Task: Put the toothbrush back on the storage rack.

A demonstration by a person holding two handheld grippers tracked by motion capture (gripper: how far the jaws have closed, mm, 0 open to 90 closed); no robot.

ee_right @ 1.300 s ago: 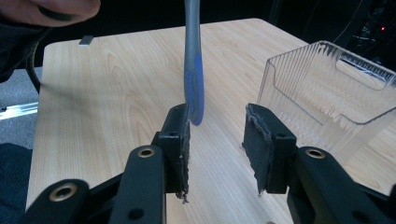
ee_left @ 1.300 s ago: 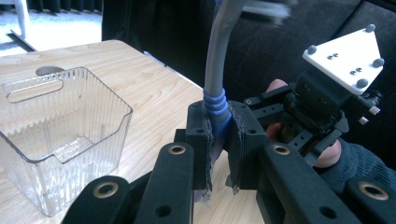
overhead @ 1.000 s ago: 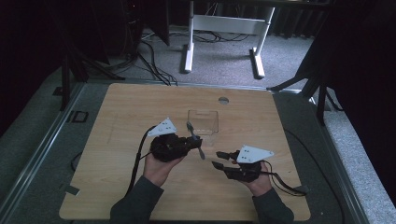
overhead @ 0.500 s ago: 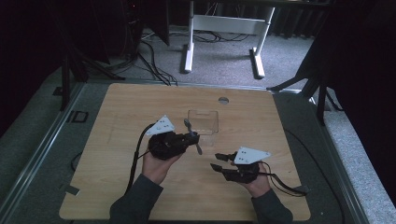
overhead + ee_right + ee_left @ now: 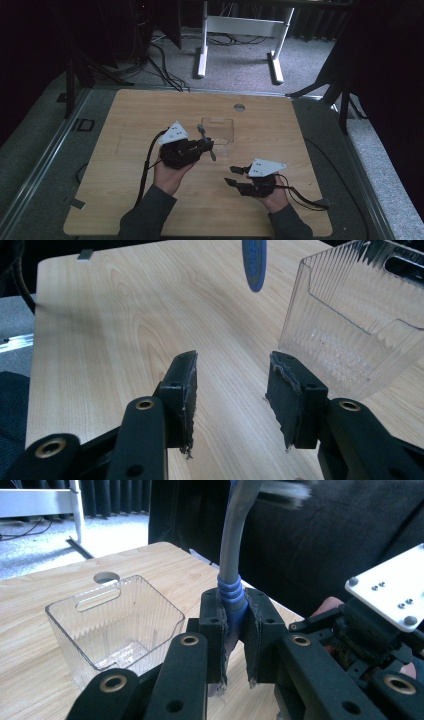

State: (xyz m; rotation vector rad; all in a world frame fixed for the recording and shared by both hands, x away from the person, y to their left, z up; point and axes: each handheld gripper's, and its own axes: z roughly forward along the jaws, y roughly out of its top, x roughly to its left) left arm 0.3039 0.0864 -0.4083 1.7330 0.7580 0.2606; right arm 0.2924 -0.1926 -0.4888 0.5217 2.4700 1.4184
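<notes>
The left claw [image 5: 205, 145] is pinched on a toothbrush [image 5: 231, 565], its pads pressed on the ribbed blue grip band of the grey handle. In the high view the brush stands near the centre of the worktop [image 5: 125, 120], held clear of the wood, just at 9 o'clock of a clear plastic box [image 5: 218, 131]. In the left claw's view the bristled head is blurred near the top edge; in the right claw's view the blue butt end hangs down above the bare wood.

The right claw [image 5: 234, 175] sits toward 5 o'clock of the box, spread and with nothing between its pads; its jaws have just been opening.

The brush looks light and stiff, a thin handle that will likely pivot in a grip taken too near either end. The ribbed blue band seems the soundest place to hold it, since the smooth grey shaft may slip. The box looks light too, thin-walled, ribbed and open-topped with slot handles in its sides, so a nudge from the brush could push it along the wood.

I can read no brand, label or writing on the brush or the box.
</notes>
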